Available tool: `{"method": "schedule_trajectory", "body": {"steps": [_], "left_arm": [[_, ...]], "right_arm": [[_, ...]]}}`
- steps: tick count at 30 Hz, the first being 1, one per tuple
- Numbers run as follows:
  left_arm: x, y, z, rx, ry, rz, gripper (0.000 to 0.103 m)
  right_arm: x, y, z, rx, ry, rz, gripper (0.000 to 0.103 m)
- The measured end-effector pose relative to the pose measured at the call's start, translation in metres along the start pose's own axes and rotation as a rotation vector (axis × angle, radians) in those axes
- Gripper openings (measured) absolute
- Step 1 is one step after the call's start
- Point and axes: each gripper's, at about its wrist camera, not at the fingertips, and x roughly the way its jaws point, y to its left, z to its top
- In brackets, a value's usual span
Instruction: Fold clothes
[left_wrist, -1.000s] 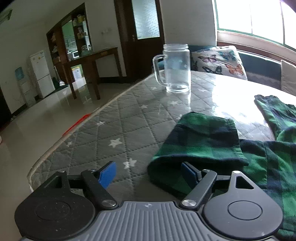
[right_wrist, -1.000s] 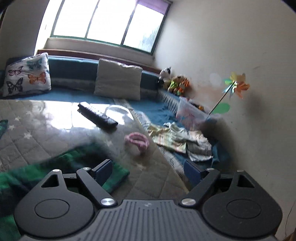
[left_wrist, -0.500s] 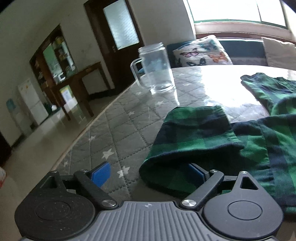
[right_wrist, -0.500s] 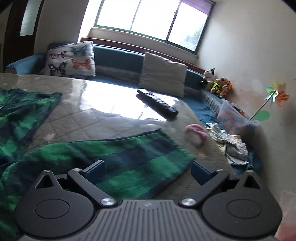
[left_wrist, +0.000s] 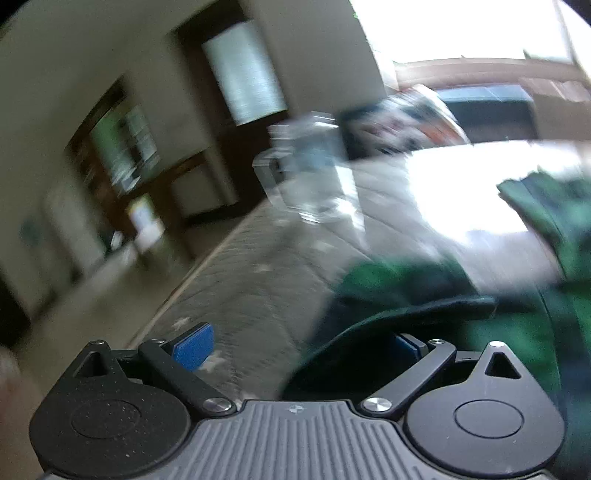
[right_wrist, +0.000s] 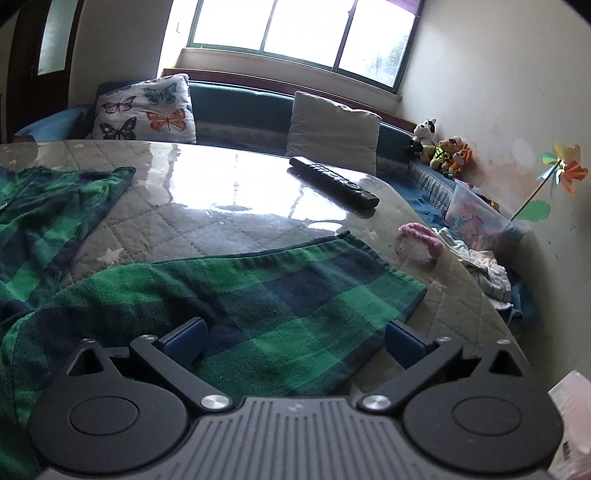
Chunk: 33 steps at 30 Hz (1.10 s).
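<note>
Left wrist view, heavily motion-blurred. Left gripper (left_wrist: 295, 345) jaws stood wide apart and were opening. The green plaid garment (left_wrist: 424, 295) lay ahead and to the right of the jaws; its dark folded edge draped over the right pad, while the left blue pad (left_wrist: 194, 347) sat clear above bare quilt. No clamping on the cloth could be seen. The counter (left_wrist: 258, 280) carried a grey quilted cover with pale stars under a glossy sheet. Ahead of the jaws, a clear glass mug (left_wrist: 310, 173) stood on it. Beyond the counter's left edge: pale floor, dark wooden door, dark shelving, all smeared.

Right wrist view, sharp. Right gripper (right_wrist: 295, 341) jaws were spread wide and opening, one pad on each side of a flat plaid panel (right_wrist: 280, 295) of the garment, not pressing it. More of the garment lay ahead to the left. Ahead of the jaws a black remote (right_wrist: 334, 181) lay on the glare-lit counter; a pink hair tie (right_wrist: 421, 240) lay ahead to the right near the rim. Behind ran a blue window bench with a butterfly cushion (right_wrist: 146, 109), a beige cushion (right_wrist: 332, 133), plush toys (right_wrist: 441, 147) and a pinwheel (right_wrist: 563, 171) against the cream wall.
</note>
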Motion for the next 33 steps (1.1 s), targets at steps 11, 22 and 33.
{"method": "schedule_trajectory", "body": {"steps": [11,22,33], "left_arm": [[0.036,0.106,-0.003,-0.361,0.143,0.249,0.098],[0.032,0.066,-0.005,-0.19,0.105,0.142,0.097],[0.053,0.052,-0.021,-0.015,0.126,0.232,0.099]], "right_arm": [[0.002,-0.002,-0.002,0.039,-0.009,0.001,0.103],[0.003,-0.009,-0.003,0.088,0.021,0.028,0.103],[-0.01,-0.019,-0.01,0.04,0.042,-0.017,0.103]]}}
